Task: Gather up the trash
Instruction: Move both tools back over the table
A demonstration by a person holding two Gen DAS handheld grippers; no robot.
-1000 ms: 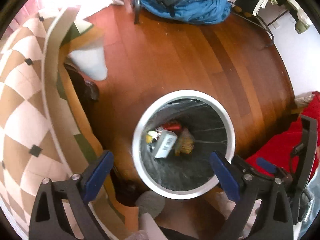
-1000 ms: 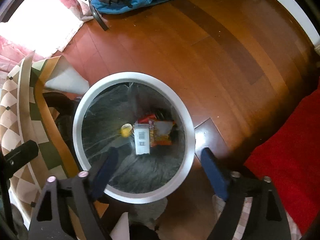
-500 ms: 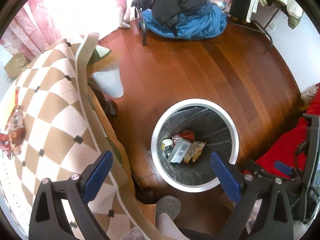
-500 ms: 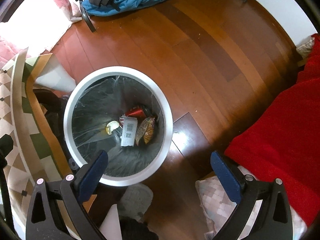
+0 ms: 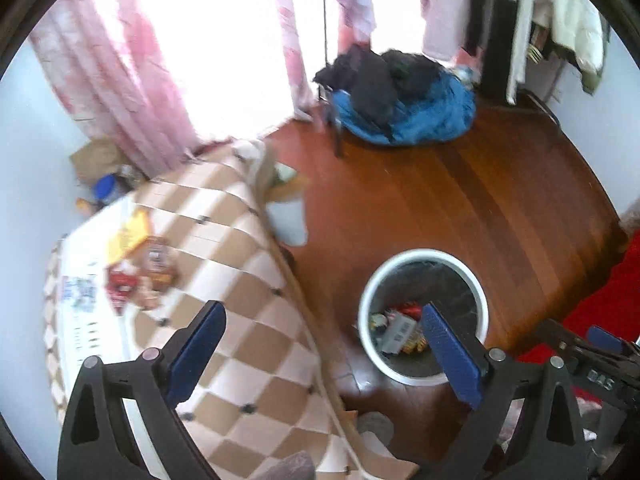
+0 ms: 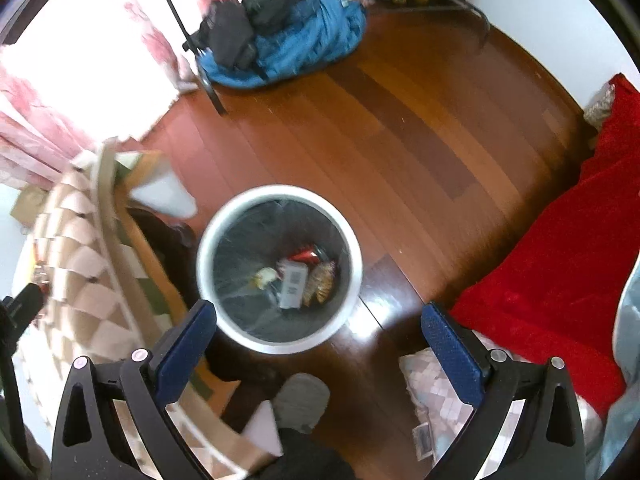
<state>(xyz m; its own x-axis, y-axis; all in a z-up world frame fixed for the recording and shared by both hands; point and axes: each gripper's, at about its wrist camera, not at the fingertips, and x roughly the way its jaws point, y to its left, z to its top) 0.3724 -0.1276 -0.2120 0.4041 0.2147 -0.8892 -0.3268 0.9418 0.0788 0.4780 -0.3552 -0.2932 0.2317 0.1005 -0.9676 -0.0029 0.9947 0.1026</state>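
Observation:
A round white-rimmed bin (image 5: 424,253) with a dark liner stands on the wood floor beside the table. Inside it lies trash (image 6: 296,276): a white barcoded box, a red piece, an orange-brown packet and a yellowish scrap. My left gripper (image 5: 322,328) is open and empty, high above the table's edge and the bin. My right gripper (image 6: 318,316) hangs open and empty above the bin (image 6: 280,191). More wrappers (image 5: 140,264), yellow, brown and red, lie blurred on the checkered tablecloth (image 5: 248,280) at left.
A blue coat with dark bags (image 6: 288,40) is heaped by a black stand at the back. A red blanket (image 6: 560,260) covers the right side. A grey slipper (image 6: 300,400) shows below the bin. Pink curtains (image 5: 120,60) hang behind the table.
Both grippers have risen, so the bin looks smaller and farther. The left view has tilted up onto the tabletop, its wrappers and the window. The right jaws stand slightly wider.

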